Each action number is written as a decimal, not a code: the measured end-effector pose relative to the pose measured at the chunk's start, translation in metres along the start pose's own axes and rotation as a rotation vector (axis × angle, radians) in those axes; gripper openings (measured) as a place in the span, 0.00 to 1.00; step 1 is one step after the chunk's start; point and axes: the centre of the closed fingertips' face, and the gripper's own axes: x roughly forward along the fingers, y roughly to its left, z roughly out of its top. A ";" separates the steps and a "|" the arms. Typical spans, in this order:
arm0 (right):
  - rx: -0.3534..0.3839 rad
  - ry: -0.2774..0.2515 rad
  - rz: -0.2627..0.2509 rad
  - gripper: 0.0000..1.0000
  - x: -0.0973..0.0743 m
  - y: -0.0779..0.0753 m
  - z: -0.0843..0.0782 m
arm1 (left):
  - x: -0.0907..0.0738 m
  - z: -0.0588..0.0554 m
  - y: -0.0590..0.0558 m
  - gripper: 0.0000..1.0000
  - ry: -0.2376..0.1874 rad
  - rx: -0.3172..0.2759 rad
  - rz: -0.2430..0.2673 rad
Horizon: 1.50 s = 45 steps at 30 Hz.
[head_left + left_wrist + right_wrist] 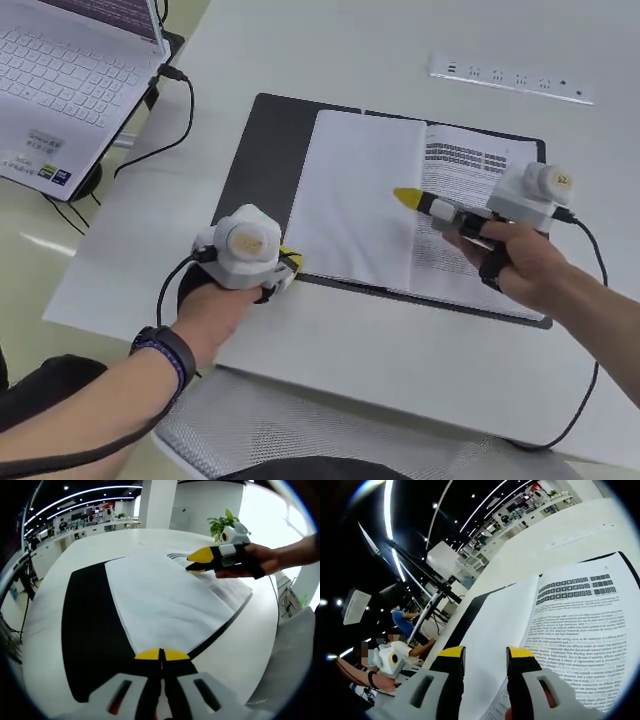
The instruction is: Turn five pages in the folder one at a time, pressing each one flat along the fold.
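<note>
A: Head view?
B: Black folder (262, 150) lies open on the white table (400, 340). Blank page (350, 190) on its left, printed page (470, 220) on its rt. Left gripper (290, 260) sits at the folder's near edge, right gripper (405, 197) just beside the fold. Laptop (70, 90) far left, power strip (510, 78) at back.
A: Left gripper view?
B: Jaws closed tight, tips at the blank page's near edge, over black cover. Right gripper above the fold w/ a hand on it.
A: Right gripper view?
B: Jaws apart, hanging over both pages near the fold.
</note>
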 end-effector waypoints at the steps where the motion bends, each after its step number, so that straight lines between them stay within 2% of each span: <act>1: -0.015 0.009 0.000 0.27 0.002 -0.003 0.000 | 0.000 0.000 0.000 0.00 0.002 0.000 0.000; 10: -0.011 -0.008 -0.018 0.11 0.009 -0.020 0.007 | 0.000 0.000 0.000 0.00 0.003 -0.004 0.002; 12: -0.007 -0.011 -0.022 0.09 0.011 -0.031 0.009 | 0.001 0.000 0.000 0.00 0.002 -0.006 0.004; 19: -0.015 -0.020 -0.030 0.00 0.011 -0.035 0.008 | 0.001 0.000 0.000 0.00 0.003 -0.005 0.004; 34: 0.009 -0.098 -0.033 0.00 0.020 -0.045 0.027 | 0.001 0.000 0.000 0.00 0.009 -0.007 0.006; 36: 0.035 -0.118 -0.033 0.00 0.022 -0.050 0.032 | 0.002 0.000 0.000 0.00 0.010 -0.014 0.007; 38: 0.040 -0.127 -0.035 0.00 0.027 -0.061 0.037 | 0.002 0.001 0.000 0.00 0.008 -0.019 0.008; 39: 0.044 -0.132 -0.036 0.00 0.027 -0.056 0.038 | 0.002 0.001 0.000 0.00 0.007 -0.019 0.009; 45: 0.068 -0.156 -0.037 0.00 0.031 -0.054 0.047 | 0.001 0.000 0.000 0.00 0.002 -0.022 0.013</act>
